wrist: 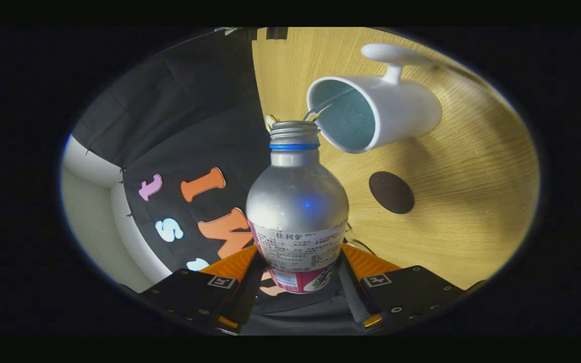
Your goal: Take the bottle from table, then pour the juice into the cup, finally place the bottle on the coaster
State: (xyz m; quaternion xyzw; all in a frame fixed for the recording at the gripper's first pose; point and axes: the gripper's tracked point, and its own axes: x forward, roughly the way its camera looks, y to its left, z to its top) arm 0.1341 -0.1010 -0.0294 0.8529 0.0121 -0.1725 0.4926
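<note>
A silver bottle [296, 201] with a blue neck ring and a printed label sits between my two fingers, and the gripper [298, 262] is shut on its lower body. The cap is off and the threaded mouth points toward the white cup [391, 108], whose blue-green inside faces me. The whole view is rolled, so the wooden table [472, 201] looks upended and the bottle's mouth lies level with the cup's rim, just short of it. A dark round coaster [391, 192] lies on the table below the cup, beyond the fingers. I see no stream of juice.
The booth's black cloth wall [189, 126] stands behind the bottle on the left, with a pale wall [94, 201] beyond it. Bare wooden tabletop spreads around the cup and coaster.
</note>
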